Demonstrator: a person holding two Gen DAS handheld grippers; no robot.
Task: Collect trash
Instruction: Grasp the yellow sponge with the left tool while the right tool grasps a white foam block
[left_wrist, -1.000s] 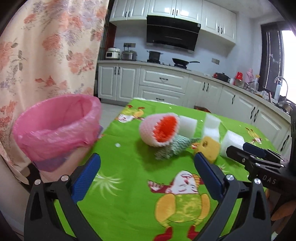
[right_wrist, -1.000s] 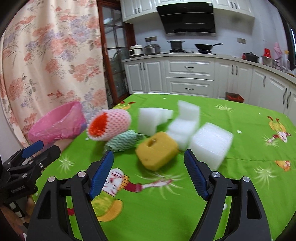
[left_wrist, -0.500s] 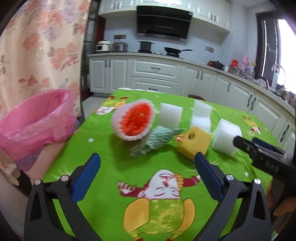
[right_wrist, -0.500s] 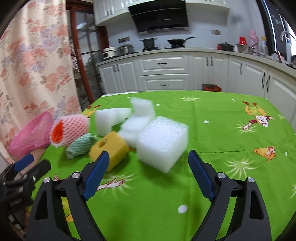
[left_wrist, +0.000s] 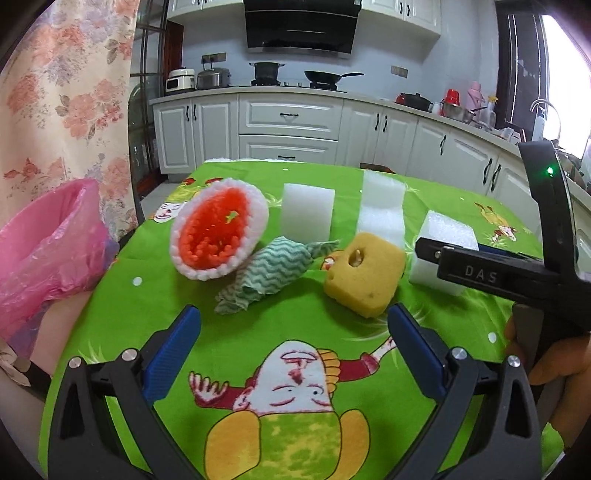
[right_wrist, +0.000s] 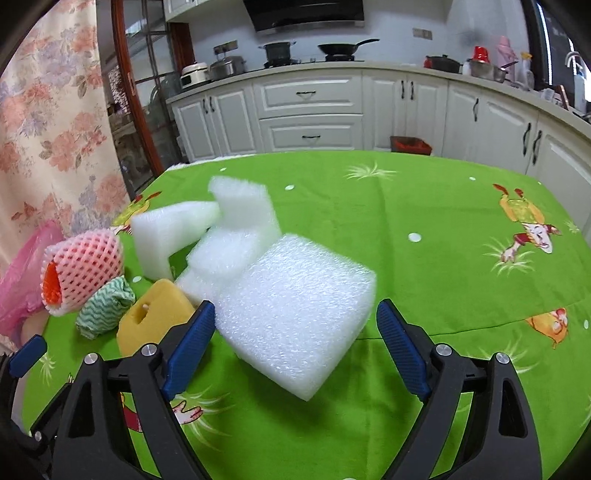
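Observation:
On the green tablecloth (left_wrist: 140, 306) lie a pink-and-orange foam fruit net (left_wrist: 218, 232), a crumpled green zigzag cloth (left_wrist: 273, 269), a yellow sponge (left_wrist: 364, 275) and white foam blocks (left_wrist: 306, 212). A pink-lined bin (left_wrist: 48, 251) stands at the table's left edge. My left gripper (left_wrist: 295, 321) is open and empty, just short of the cloth and sponge. My right gripper (right_wrist: 295, 306) straddles the biggest white foam block (right_wrist: 295, 280). Its jaws are closing. The left pad is at the block's edge and the right pad stands off it.
Two more white foam blocks (right_wrist: 173, 232) lean together behind the big one. The right half of the tablecloth (right_wrist: 461, 221) carries only cartoon prints. White kitchen cabinets (right_wrist: 310, 110) run behind, and a floral curtain (left_wrist: 62, 103) hangs at the left.
Both grippers have moved in closer to the trash pile. The right one swung from the yellow sponge over to the big white foam block, which now lies between its jaws.

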